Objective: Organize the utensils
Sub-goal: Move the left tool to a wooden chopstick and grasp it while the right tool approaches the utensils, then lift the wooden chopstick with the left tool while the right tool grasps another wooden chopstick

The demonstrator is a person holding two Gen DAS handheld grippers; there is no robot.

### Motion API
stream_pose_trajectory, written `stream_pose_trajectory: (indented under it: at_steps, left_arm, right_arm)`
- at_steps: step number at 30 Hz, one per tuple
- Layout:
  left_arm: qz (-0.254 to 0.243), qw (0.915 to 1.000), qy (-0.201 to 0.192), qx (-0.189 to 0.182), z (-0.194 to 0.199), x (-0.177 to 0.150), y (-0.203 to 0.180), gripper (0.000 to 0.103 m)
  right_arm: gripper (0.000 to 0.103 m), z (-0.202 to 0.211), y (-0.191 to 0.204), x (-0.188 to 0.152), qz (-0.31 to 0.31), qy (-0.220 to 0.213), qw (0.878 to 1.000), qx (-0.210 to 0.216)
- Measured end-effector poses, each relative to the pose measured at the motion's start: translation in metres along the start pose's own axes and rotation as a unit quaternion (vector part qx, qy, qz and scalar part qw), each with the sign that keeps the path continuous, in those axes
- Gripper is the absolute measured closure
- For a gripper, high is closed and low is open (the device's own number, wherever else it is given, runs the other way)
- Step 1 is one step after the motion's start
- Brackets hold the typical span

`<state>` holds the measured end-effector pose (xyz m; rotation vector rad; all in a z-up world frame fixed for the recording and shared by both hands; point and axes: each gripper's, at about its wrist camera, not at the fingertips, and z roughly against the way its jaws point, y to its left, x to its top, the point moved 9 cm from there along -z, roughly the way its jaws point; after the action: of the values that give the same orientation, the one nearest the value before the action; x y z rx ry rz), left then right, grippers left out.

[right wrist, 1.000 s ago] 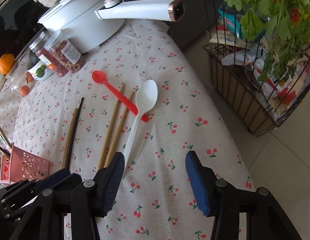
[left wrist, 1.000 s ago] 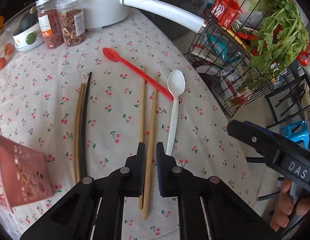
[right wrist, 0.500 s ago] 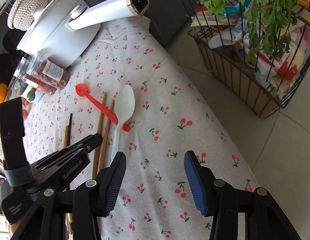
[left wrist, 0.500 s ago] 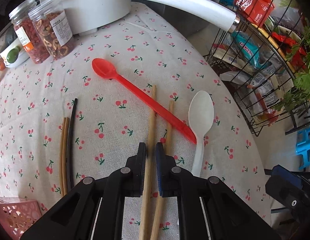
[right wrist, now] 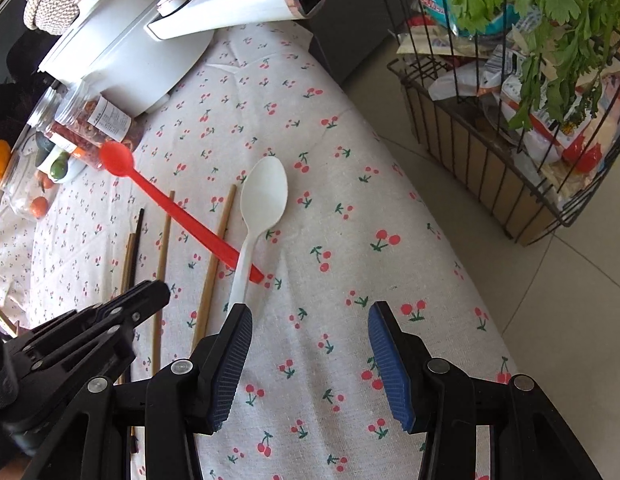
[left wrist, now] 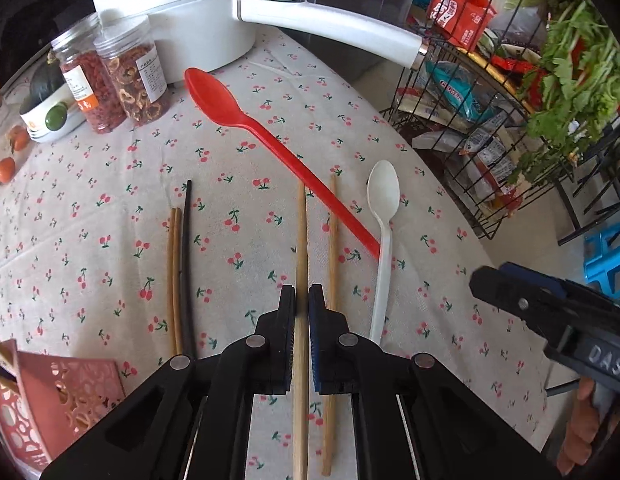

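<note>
My left gripper (left wrist: 301,292) points down at the cherry-print cloth, its jaws closing with a wooden chopstick (left wrist: 301,240) pinched between the pads. A second wooden chopstick (left wrist: 332,240) lies just right of it. The red spoon (left wrist: 269,140) crosses both chopstick tips diagonally, and the white spoon (left wrist: 384,196) lies to the right over the red handle's end. A dark chopstick (left wrist: 185,240) and a brown pair (left wrist: 173,260) lie to the left. My right gripper (right wrist: 310,310) hovers open over bare cloth, right of the white spoon (right wrist: 265,196).
A pink perforated holder (left wrist: 49,400) stands at the near left. A white pot (left wrist: 181,12) with a long handle and two jars (left wrist: 133,76) stand at the back. Beyond the table's right edge are a wire basket (left wrist: 490,120) of groceries and a blue stool (left wrist: 606,256).
The left jaws have narrowed onto the wooden chopstick. The left gripper went forward over the utensils and came back. The right gripper stays open in about the same place.
</note>
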<state>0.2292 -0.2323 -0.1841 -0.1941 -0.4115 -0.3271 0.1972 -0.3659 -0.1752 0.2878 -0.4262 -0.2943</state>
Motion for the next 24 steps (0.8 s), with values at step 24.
stream_pose_trajectory:
  at_steps: [24]
  left_arm:
    - [0.019,0.9911,-0.095,-0.091,0.146,-0.088,0.053,0.097]
  right_arm:
    - [0.076,-0.067,0.090,-0.007,0.064,0.046,0.997,0.017]
